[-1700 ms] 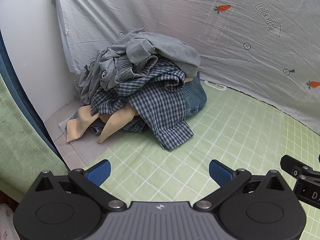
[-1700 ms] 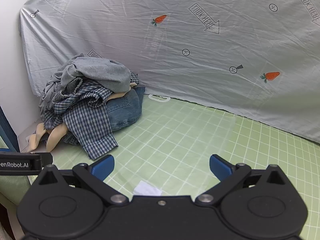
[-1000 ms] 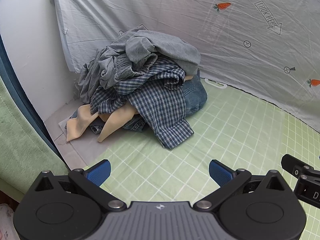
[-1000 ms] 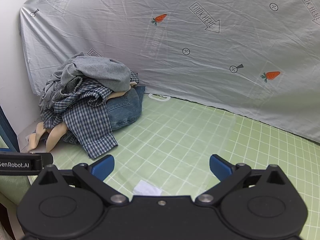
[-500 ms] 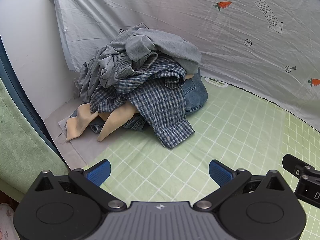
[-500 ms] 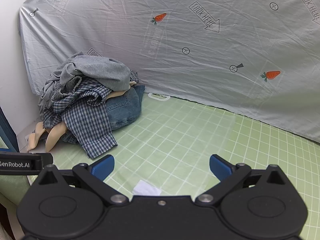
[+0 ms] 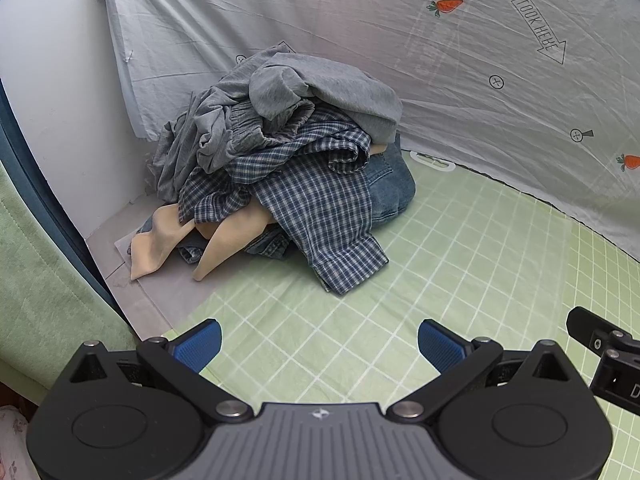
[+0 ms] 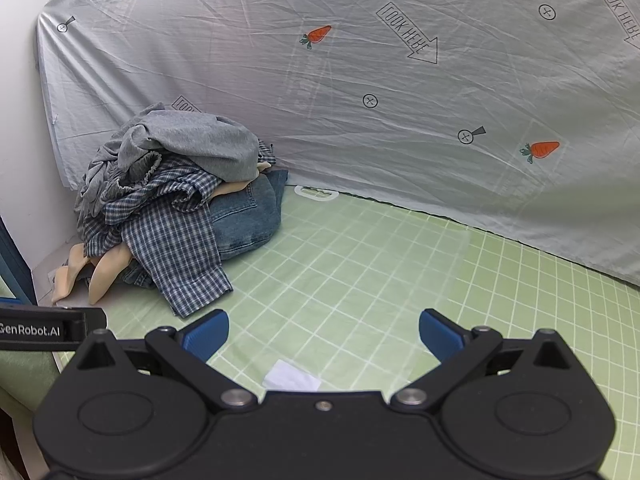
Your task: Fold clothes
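Note:
A heap of clothes [image 7: 288,168] lies in the back left corner of the green checked mat [image 7: 460,272]. On top is a grey garment [image 7: 320,84], under it a blue plaid shirt [image 7: 320,216] draping forward, blue jeans [image 7: 390,192] to the right and a beige piece [image 7: 160,240] at the left. My left gripper [image 7: 318,346] hovers open over the mat, short of the heap, holding nothing. In the right wrist view the same heap [image 8: 172,200] sits far left; my right gripper [image 8: 324,332] is open and empty above the mat [image 8: 400,272].
A grey sheet [image 8: 400,100] printed with carrots and arrows hangs behind the mat. A white wall [image 7: 52,100] and a green cloth edge [image 7: 36,280] bound the left. A small white paper slip [image 8: 292,378] lies under my right gripper. A white tag [image 8: 316,193] lies by the sheet.
Both views have barely shifted; the heap sits very slightly differently in the left wrist view. Both grippers stay open and nothing was picked up.

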`<act>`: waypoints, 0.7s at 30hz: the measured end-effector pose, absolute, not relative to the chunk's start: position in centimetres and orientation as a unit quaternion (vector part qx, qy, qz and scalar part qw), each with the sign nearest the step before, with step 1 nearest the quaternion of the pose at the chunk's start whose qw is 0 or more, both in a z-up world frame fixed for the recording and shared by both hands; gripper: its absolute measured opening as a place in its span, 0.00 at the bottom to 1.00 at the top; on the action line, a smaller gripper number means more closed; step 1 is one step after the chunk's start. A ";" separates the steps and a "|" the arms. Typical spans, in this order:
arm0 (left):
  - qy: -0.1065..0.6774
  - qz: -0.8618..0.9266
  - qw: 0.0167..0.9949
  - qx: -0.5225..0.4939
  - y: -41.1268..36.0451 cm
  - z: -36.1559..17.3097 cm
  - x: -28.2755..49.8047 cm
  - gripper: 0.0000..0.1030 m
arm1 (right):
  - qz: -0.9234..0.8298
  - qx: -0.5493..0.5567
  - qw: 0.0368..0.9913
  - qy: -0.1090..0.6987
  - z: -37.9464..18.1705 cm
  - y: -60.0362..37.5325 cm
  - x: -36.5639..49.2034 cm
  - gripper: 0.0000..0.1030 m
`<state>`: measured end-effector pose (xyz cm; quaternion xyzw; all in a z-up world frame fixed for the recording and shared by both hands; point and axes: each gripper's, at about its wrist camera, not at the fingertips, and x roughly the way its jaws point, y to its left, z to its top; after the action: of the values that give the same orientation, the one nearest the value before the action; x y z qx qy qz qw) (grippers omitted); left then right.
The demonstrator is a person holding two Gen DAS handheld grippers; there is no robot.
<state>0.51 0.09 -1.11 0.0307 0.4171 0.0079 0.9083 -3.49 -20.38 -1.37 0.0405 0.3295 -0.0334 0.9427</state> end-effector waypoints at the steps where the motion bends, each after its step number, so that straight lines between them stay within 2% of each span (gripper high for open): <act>1: 0.417 0.008 0.908 0.031 0.1 -1.1 0.5 1.00 | -0.034 0.041 0.943 0.330 -1.4 -20.4 -3.5 1.00; 21: 0.432 0.015 0.902 0.017 0.4 -1.6 2.3 1.00 | -0.038 0.045 0.939 0.340 -1.9 -20.9 -2.4 1.00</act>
<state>2.31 0.37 -1.62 0.0169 0.4317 0.0151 0.9017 -2.39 -20.89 -1.93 0.0452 0.3397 -0.0378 0.9387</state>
